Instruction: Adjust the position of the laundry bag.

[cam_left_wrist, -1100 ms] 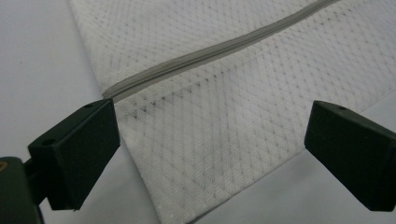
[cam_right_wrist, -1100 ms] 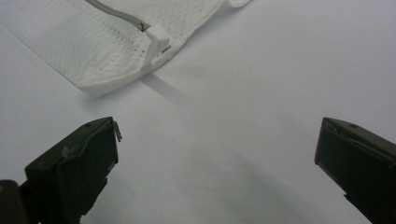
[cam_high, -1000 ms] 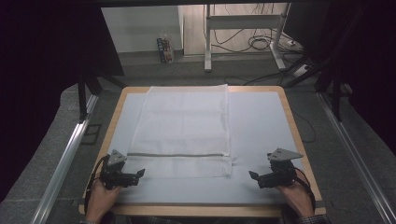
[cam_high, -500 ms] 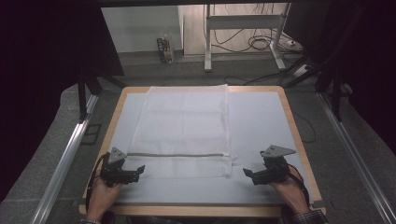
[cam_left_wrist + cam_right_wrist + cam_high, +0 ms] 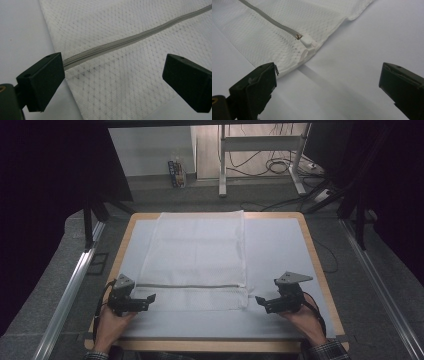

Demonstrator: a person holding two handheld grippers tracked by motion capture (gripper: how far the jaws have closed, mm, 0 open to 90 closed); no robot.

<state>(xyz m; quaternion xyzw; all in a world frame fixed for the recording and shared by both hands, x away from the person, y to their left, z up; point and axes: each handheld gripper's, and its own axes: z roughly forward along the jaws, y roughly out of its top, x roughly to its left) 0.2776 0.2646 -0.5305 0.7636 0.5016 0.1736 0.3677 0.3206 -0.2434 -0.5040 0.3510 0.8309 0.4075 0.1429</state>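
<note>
Two open grippers flank a plain mesh bag (image 5: 197, 260), no legible writing.

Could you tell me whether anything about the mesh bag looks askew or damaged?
Only slightly: the mesh bag lies flat and square, but beside the zipper pull its edge is puckered. No tears show.

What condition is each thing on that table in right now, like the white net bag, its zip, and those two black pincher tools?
Mesh bag: spread flat on the table, lying free.
Zip: closed along its length, slider at the bag's right edge.
Left gripper: open, jaws wide at the bag's near left corner, holding nothing.
Right gripper: open, just off the bag's near right corner, holding nothing.
</note>
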